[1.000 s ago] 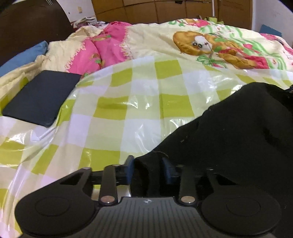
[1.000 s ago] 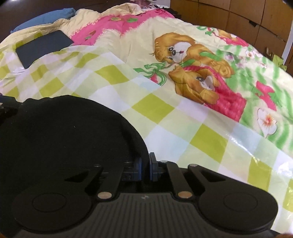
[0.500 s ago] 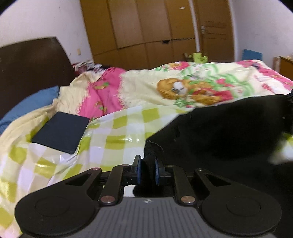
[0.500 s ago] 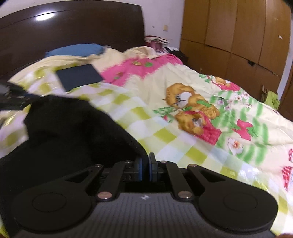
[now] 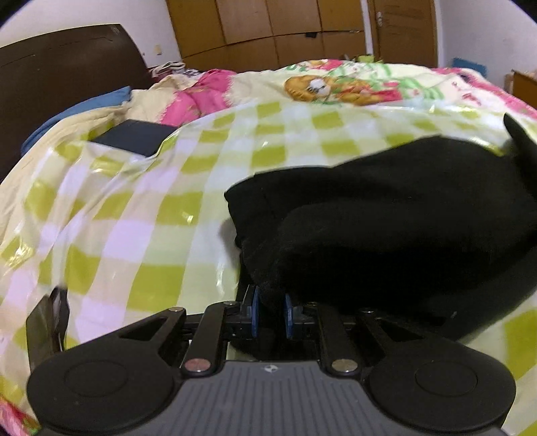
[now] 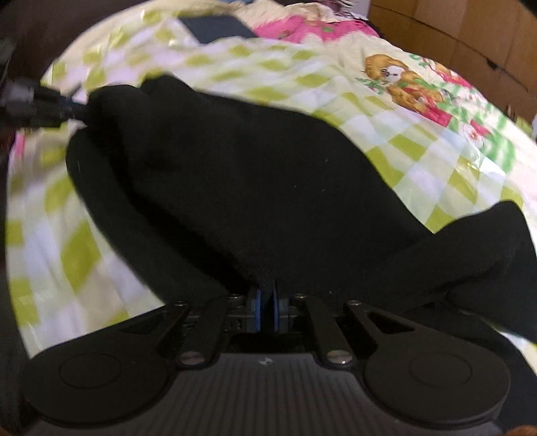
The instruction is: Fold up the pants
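Black pants (image 5: 386, 214) lie partly doubled over on the green-and-white checked sheet (image 5: 141, 208) of a bed. My left gripper (image 5: 270, 315) is shut on one corner of the black fabric, its blue pads (image 5: 255, 312) pinching a thick fold. In the right wrist view the pants (image 6: 241, 174) spread across the middle, and my right gripper (image 6: 266, 313) is shut on another edge of them. The left gripper (image 6: 70, 109) also shows at the far left of that view, gripping the cloth's far corner. The cloth hangs slack between the two grips.
A dark blue folded item (image 5: 134, 137) lies on the sheet near the brown headboard (image 5: 67, 67). A cartoon-print quilt (image 5: 335, 87) and pink bedding (image 5: 201, 97) cover the far side. Wooden wardrobes (image 5: 285, 30) stand behind the bed.
Both grippers have swept across the bed carrying the pants, folding the held edge over the rest. The left jaws closed tighter on the fabric. The views now look lower over the sheet.
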Demonstrator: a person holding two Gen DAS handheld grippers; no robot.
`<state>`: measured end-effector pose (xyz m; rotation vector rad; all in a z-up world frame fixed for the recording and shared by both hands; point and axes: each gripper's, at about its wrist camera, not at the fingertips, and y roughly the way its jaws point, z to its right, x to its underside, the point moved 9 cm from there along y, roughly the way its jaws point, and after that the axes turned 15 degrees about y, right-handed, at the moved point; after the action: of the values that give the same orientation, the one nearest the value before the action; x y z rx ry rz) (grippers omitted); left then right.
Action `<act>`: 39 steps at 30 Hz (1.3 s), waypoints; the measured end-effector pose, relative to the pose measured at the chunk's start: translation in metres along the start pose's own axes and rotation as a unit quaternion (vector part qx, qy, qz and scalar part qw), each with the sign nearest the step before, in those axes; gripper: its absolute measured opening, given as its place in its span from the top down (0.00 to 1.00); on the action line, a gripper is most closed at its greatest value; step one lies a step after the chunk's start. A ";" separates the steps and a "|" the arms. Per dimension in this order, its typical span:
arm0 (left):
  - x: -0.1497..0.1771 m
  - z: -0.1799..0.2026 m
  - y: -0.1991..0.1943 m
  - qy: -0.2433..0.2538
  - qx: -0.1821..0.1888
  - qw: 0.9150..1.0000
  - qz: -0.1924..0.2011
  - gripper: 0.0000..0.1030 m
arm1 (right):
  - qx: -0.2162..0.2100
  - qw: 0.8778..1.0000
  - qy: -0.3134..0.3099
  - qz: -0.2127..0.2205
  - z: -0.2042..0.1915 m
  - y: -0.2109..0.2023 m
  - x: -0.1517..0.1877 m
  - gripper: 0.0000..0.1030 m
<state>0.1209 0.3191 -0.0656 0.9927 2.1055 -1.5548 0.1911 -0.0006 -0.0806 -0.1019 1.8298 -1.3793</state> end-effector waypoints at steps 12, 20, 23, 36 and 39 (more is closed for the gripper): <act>-0.003 -0.021 -0.033 0.013 -0.060 0.997 0.045 0.77 | 0.012 1.000 -0.006 0.017 -0.017 -0.025 -0.004 0.93; 0.013 0.006 -0.043 0.068 -0.057 0.995 0.041 0.59 | 0.041 0.998 -0.040 0.004 -0.027 -0.022 0.014 0.88; 0.006 0.005 -0.039 0.075 -0.047 0.995 0.053 0.37 | 0.062 0.994 -0.084 0.028 -0.040 -0.032 0.007 0.74; -0.004 0.009 -0.002 0.159 -0.091 0.982 0.036 0.64 | -0.059 0.982 -0.154 0.088 -0.166 0.027 -0.043 0.58; -0.009 0.005 -0.009 0.154 -0.108 0.981 0.048 0.69 | -0.043 0.979 -0.171 0.099 -0.185 0.049 -0.054 0.58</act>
<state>0.1205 0.3104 -0.0557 1.3005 2.3292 -1.1553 0.1268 0.1873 -0.0798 -0.1840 1.5647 -1.0712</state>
